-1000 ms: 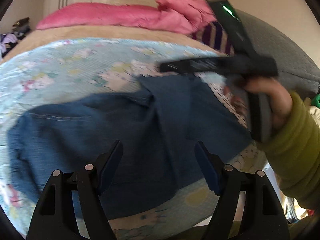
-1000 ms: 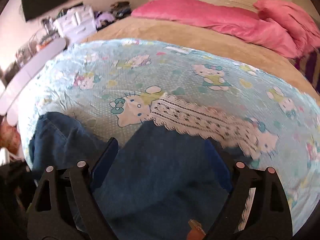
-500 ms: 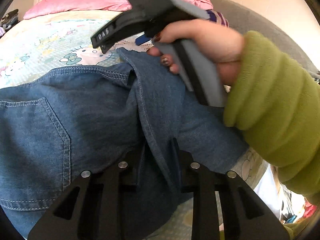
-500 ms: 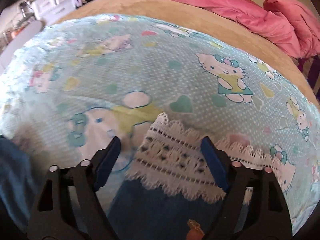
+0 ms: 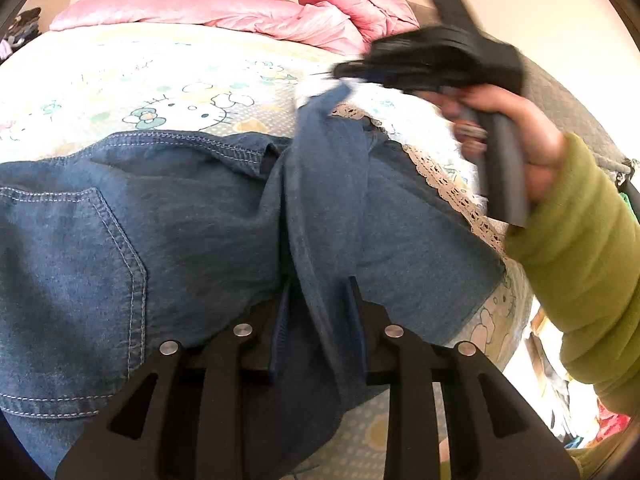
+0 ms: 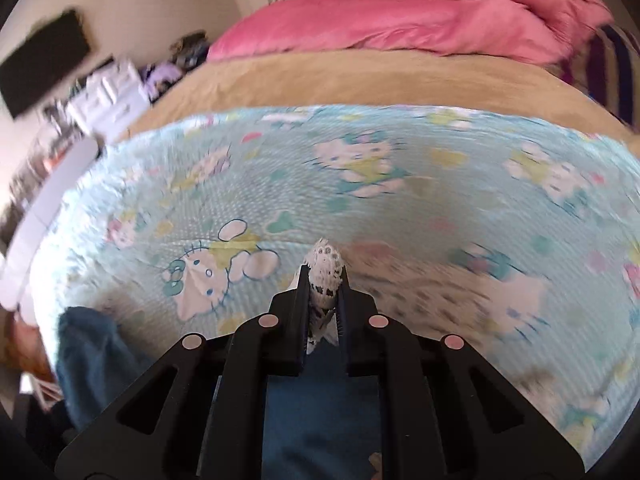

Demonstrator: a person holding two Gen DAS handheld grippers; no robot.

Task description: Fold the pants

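your left claw is pinched on a ridge of the pants w/ right claw clamped on their lace hem on the bed, so grip thick seams, as soft denim sags.

Bed with tan cover, filling most of both frames. Spread over its lower half, pale blue cat-print blanket. Along the top, pink pillows. Lower centre, on the blanket, denim pants, lace-trimmed hem.
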